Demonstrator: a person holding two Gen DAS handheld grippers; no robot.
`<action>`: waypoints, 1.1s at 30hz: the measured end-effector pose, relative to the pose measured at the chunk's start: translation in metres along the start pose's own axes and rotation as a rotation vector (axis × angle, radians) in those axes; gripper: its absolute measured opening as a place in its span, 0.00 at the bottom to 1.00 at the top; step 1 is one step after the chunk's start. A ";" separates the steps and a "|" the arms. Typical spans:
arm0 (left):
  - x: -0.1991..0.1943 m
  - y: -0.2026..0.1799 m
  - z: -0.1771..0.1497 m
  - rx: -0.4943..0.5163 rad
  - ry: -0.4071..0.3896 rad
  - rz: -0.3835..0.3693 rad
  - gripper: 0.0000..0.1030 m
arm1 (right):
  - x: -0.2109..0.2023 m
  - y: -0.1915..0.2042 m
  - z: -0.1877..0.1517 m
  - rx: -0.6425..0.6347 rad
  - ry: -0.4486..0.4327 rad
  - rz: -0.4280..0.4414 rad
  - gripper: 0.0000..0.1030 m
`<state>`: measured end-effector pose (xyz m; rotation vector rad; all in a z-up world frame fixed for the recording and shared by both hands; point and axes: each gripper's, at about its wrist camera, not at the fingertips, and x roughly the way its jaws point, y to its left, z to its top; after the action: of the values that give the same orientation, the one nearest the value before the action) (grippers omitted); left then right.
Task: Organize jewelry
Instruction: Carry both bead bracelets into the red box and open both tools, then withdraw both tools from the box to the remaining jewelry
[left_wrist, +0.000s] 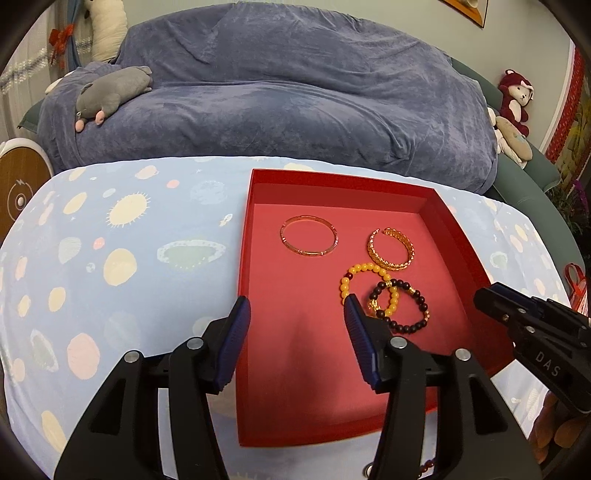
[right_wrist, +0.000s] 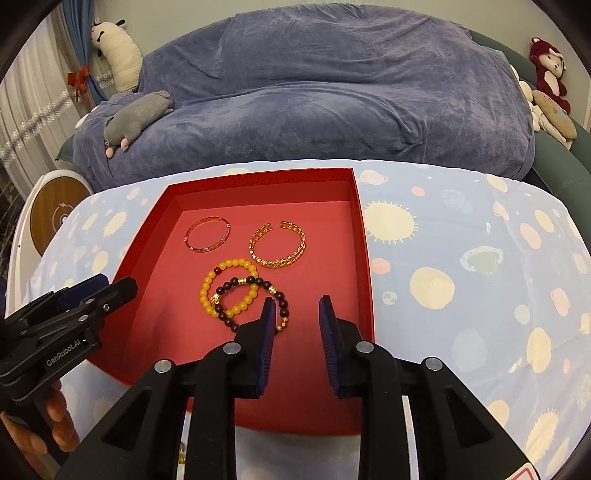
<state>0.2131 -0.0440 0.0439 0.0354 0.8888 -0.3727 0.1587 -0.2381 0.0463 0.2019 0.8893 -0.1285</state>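
- Red cardboard tray (left_wrist: 448, 218) (right_wrist: 364, 236) lay on my worktop (left_wrist: 110, 258) (right_wrist: 461, 258), which was draped in a pale blue cloth printed with suns and planets.
- 4 bracelets rested on the tray floor, all in its far and middle part.
- My plain gold bangle (left_wrist: 308, 236) (right_wrist: 207, 235) lay flat at the far left, apart from the others.
- My open gold chain cuff (left_wrist: 391, 249) (right_wrist: 279, 244) lay beside it to the right, its gap turned toward the far wall of the tray.
- Nearer to me, the yellow bead bracelet (left_wrist: 365, 286) (right_wrist: 229, 287) and the dark bead bracelet (left_wrist: 400, 304) (right_wrist: 255, 299) overlapped, the dark one crossing over the yellow one.
- My left gripper (left_wrist: 297, 312) (right_wrist: 110, 291) hovered over the near left part of the tray with its blue-padded fingers (left_wrist: 236, 343) spread wide and nothing between them; its right finger covered part of the beaded pair in its own view.
- My right gripper (right_wrist: 297, 314) (left_wrist: 491, 295) hovered over the near right part of the tray, fingers (right_wrist: 328, 332) apart and holding nothing; its left finger sat in front of the dark bead bracelet.
- Behind the worktop stood a sofa under a blue-grey throw (left_wrist: 277, 92) (right_wrist: 314, 81), with a grey plush animal (left_wrist: 110, 92) (right_wrist: 135, 118) lying on its left arm and a dark red plush monkey (left_wrist: 515, 98) (right_wrist: 548, 70) at the right.
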 end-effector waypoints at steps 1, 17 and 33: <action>-0.004 0.002 -0.002 -0.006 0.002 -0.001 0.49 | -0.006 0.000 -0.003 0.002 -0.003 0.003 0.23; -0.055 0.012 -0.075 -0.051 0.061 0.032 0.53 | -0.074 0.008 -0.071 -0.002 0.008 0.012 0.24; -0.069 0.006 -0.148 -0.068 0.142 0.023 0.53 | -0.081 0.009 -0.155 0.055 0.131 0.032 0.24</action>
<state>0.0642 0.0093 0.0015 0.0101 1.0401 -0.3210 -0.0073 -0.1921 0.0157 0.2778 1.0126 -0.1106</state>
